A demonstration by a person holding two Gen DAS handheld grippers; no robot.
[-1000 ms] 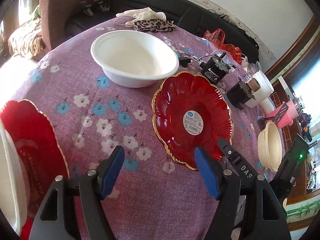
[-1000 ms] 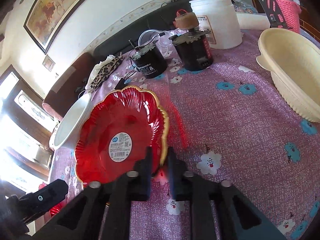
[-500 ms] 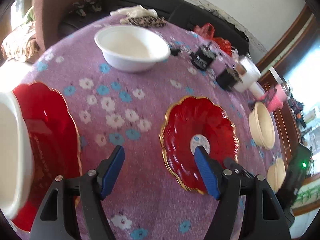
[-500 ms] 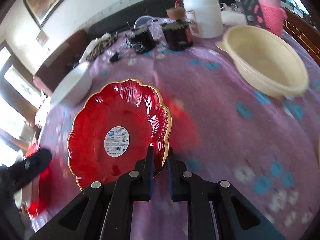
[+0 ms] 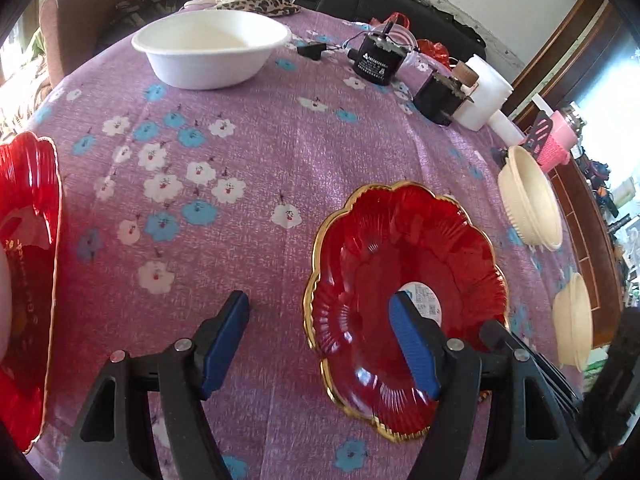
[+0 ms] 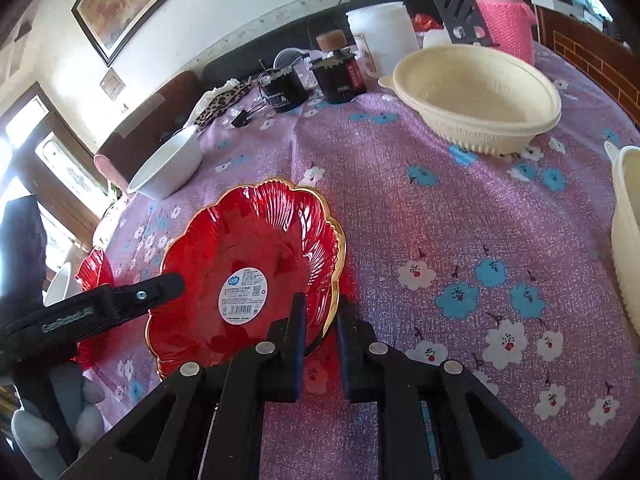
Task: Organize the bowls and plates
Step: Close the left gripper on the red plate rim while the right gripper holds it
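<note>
My right gripper is shut on the rim of a red gold-edged plate and holds it tilted above the purple floral tablecloth. The same plate shows in the left wrist view under my open, empty left gripper; its right finger hangs over the plate. A second red plate with a white bowl edge on it lies at the far left. A white bowl stands at the back. Cream bowls stand at the right.
Black motor-like blocks, a white jar, a pink-sleeved bottle and a leopard cloth crowd the table's far side. Another cream bowl sits near the right edge.
The red plate, held by my right gripper, has moved nearer and to the left across the table. My left gripper has pulled back with it and stays open.
</note>
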